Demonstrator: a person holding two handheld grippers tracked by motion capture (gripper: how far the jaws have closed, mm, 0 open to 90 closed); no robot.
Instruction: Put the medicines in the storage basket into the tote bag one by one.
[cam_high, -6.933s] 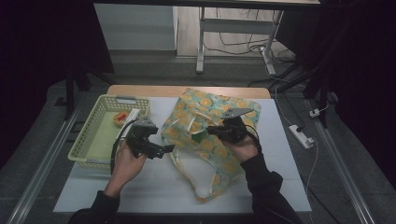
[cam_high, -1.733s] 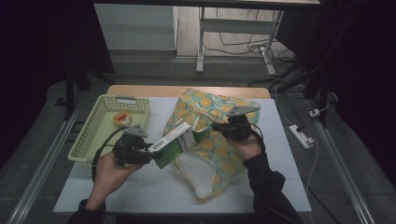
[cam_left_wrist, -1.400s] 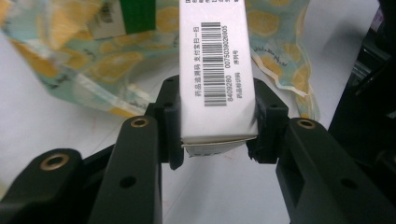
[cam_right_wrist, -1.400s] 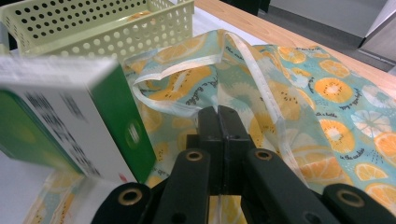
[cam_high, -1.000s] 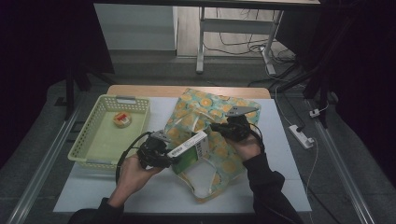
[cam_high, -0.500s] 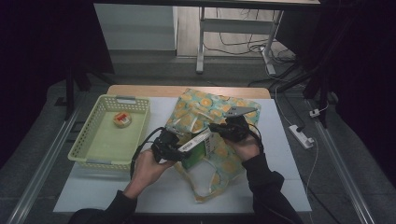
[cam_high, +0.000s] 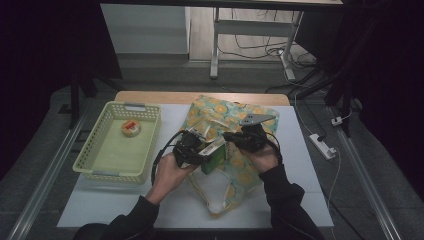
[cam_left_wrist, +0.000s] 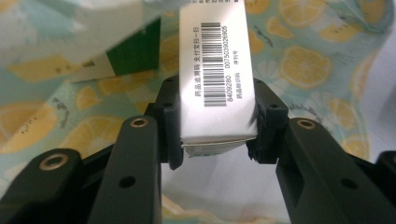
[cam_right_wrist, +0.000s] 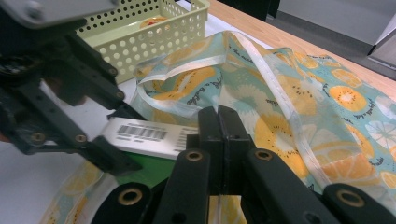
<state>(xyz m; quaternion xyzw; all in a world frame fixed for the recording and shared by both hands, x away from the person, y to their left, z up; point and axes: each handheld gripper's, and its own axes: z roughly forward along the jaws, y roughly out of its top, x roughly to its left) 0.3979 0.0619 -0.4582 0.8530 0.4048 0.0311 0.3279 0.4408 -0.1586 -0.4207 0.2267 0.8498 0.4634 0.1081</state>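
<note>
Box (cam_left_wrist: 215, 70) clamped between left claw (cam_left_wrist: 215, 123) jaws

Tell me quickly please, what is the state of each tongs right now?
Left tongs: closed on the white and green box, at its barcode end.
Right tongs: closed, pinching the edge of the lemon-print bag.

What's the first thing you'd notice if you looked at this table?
The bright lemon-print bag in the middle of the table catches the eye first. The left tongs squeeze a white and green box with a barcode, right at the bag. The right tongs pinch the bag's edge, and a yellow basket sits at the left.
</note>
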